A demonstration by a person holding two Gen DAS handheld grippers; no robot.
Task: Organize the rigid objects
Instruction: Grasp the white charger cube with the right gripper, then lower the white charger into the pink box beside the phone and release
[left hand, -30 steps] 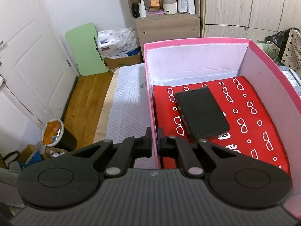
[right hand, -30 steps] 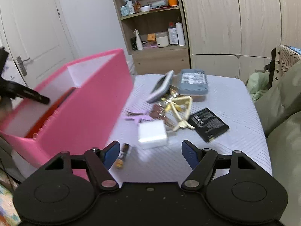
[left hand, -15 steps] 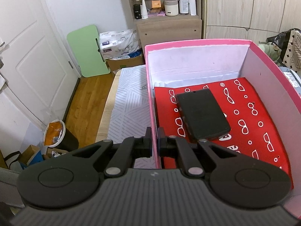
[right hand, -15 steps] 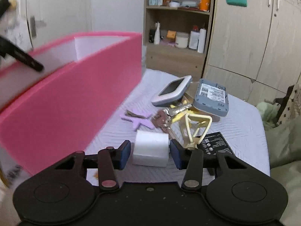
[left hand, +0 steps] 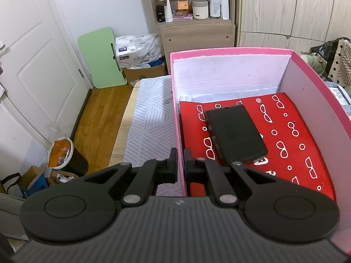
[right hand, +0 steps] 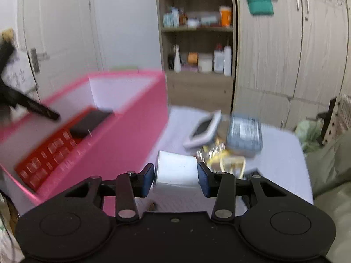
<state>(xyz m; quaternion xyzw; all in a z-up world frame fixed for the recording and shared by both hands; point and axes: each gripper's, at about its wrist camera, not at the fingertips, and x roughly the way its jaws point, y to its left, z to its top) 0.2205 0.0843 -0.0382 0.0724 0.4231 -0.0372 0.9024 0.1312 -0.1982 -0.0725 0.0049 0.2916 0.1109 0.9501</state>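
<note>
L gripper pinching pink box wall, steadying it; R gripper clamping white charger block beside box, jaws just closing, for stowing w/ black phone inside.

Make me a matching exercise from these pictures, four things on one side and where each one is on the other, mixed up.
Things:
1. white block
2. black flat device
3. pink box wall
4. grey pack

Places:
A. clamped in the left tool
B. on the table beyond the keys
C. between the right tool's pads
D. lying on the red case

Pairs: 1-C, 2-D, 3-A, 4-B
</note>
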